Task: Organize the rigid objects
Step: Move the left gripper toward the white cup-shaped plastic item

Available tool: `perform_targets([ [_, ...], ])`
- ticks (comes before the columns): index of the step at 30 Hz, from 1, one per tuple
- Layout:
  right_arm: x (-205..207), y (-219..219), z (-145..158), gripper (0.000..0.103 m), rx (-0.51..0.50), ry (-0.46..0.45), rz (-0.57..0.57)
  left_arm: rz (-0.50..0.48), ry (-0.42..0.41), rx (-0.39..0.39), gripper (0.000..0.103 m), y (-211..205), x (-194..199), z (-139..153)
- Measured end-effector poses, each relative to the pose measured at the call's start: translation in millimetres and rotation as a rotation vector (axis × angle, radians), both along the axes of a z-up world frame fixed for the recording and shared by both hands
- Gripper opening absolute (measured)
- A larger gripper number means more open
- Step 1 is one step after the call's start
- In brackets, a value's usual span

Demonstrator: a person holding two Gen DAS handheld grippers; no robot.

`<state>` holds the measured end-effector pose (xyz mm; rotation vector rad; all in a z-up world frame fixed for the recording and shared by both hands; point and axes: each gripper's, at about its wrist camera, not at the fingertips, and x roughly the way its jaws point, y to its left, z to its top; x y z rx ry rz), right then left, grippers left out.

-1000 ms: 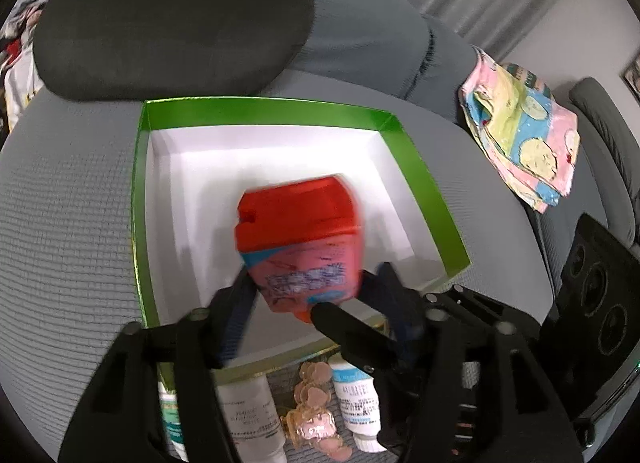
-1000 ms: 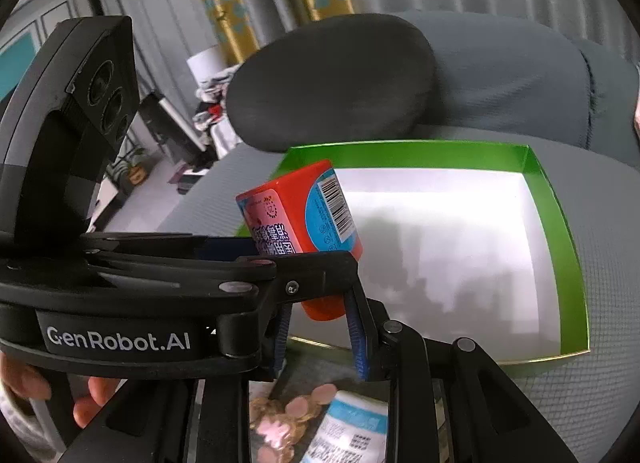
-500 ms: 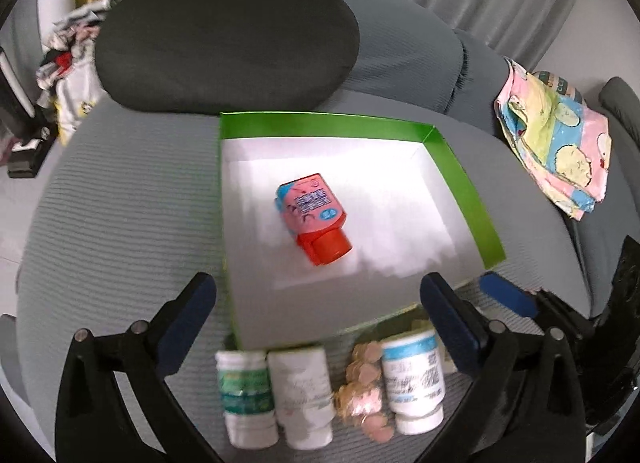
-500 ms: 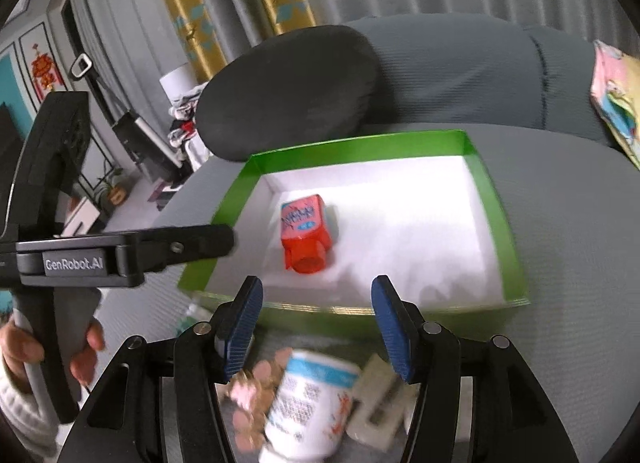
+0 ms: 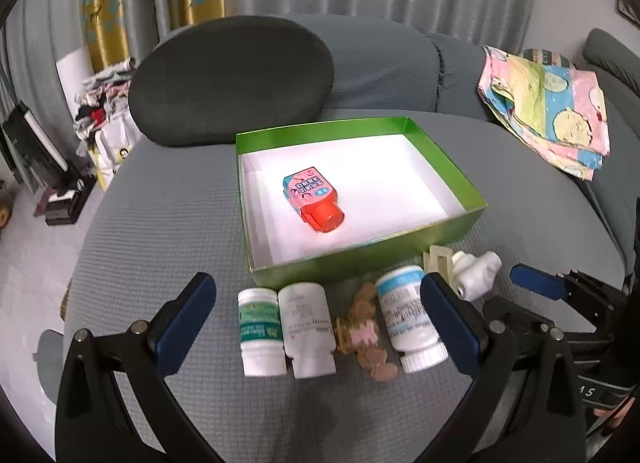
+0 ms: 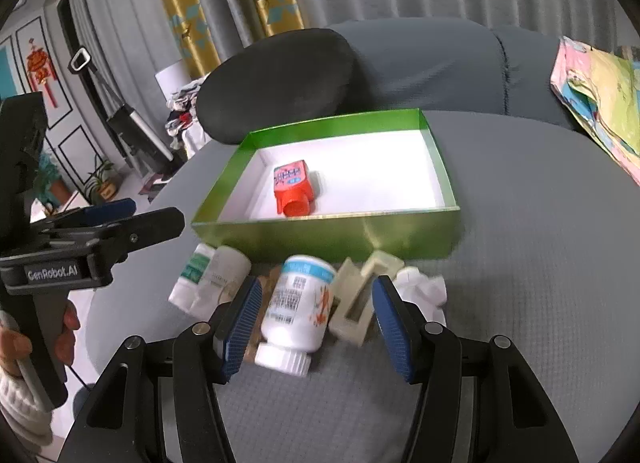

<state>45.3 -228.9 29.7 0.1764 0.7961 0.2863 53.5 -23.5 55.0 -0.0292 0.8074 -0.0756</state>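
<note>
A red-capped pink bottle (image 5: pixel 314 199) (image 6: pixel 292 187) lies on its side inside the green box (image 5: pixel 360 257) (image 6: pixel 320 241), touched by nothing. In front of the box lie a green-label white bottle (image 5: pixel 259 327), a plain white bottle (image 5: pixel 306 329), a blue-label bottle (image 5: pixel 408 315) (image 6: pixel 298 303), loose brown tablets (image 5: pixel 364 331), a beige block (image 6: pixel 356 303) and a white fitting (image 6: pixel 420 287). My left gripper (image 5: pixel 316 283) hangs wide open above the two left bottles. My right gripper (image 6: pixel 317 283) is open above the blue-label bottle and beige block, clear of both.
Everything rests on a grey cushioned seat (image 5: pixel 168 231). A dark round cushion (image 5: pixel 232 75) stands behind the box. A patterned cloth (image 5: pixel 548 111) lies at the back right. The floor drops off at the left. A hand (image 6: pixel 24 343) holds the left gripper's handle.
The red-capped bottle, held between the fingers above the box a second ago, now lies inside it. Both grippers have opened and drawn back to the near side, over the loose items.
</note>
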Motion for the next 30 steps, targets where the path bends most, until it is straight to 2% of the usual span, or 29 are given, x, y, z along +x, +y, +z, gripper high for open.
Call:
perform_targets([
  [9,-28.4,4.4,-2.2,0.059,0.005,-0.003,0.02,-0.021,-0.016,0.051,0.102,-18.7,-29.9,-2.3],
  [16,-43.3,5.3,-9.0,0.059,0.001,0.013,0.026,-0.036,-0.013,0.057,0.102,-31.6,-43.8,-7.6],
  [23,-54.0,-10.0,-17.4,0.059,0.02,0.035,-0.012,-0.052,0.019,0.036,0.102,-40.5,-47.7,-17.4],
  [30,-56.2,-30.9,-32.5,0.059,0.037,0.066,-0.061,-0.085,0.064,-0.016,0.102,-47.7,-44.3,-29.9],
])
